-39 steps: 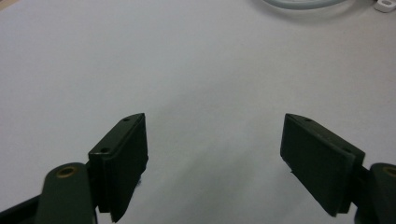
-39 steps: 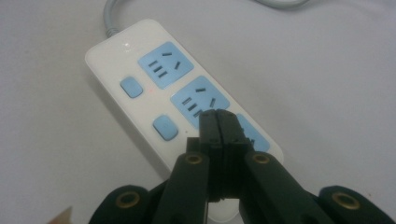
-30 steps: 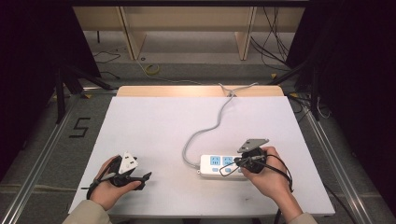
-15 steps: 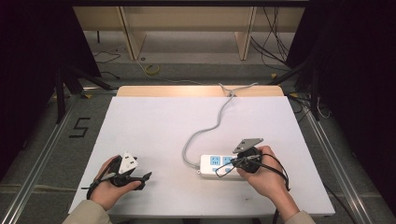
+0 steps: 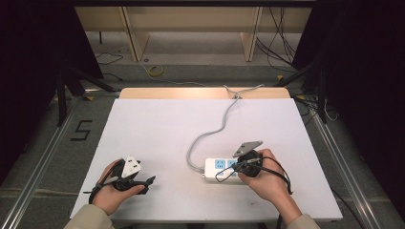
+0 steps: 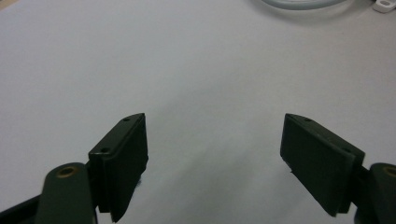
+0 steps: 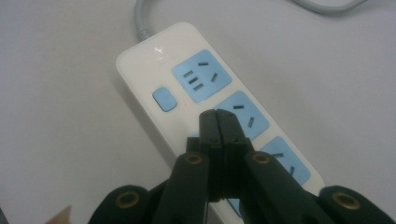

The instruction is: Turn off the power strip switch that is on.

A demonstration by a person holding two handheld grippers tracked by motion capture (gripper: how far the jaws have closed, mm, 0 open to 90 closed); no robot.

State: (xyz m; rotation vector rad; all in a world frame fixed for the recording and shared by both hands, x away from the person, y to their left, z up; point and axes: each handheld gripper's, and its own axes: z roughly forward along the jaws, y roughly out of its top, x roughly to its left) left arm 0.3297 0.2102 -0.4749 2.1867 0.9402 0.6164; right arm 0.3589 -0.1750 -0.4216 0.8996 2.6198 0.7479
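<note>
The power strip [image 7: 210,116] lies on the white table [image 5: 157,124], near its front right. The right claw [image 7: 217,116] is pressed together, empty, tips poised above the blue switch [image 7: 164,99], which looks not yet pressed. The left claw [image 6: 215,154] rests wide apart, holding nothing
</note>
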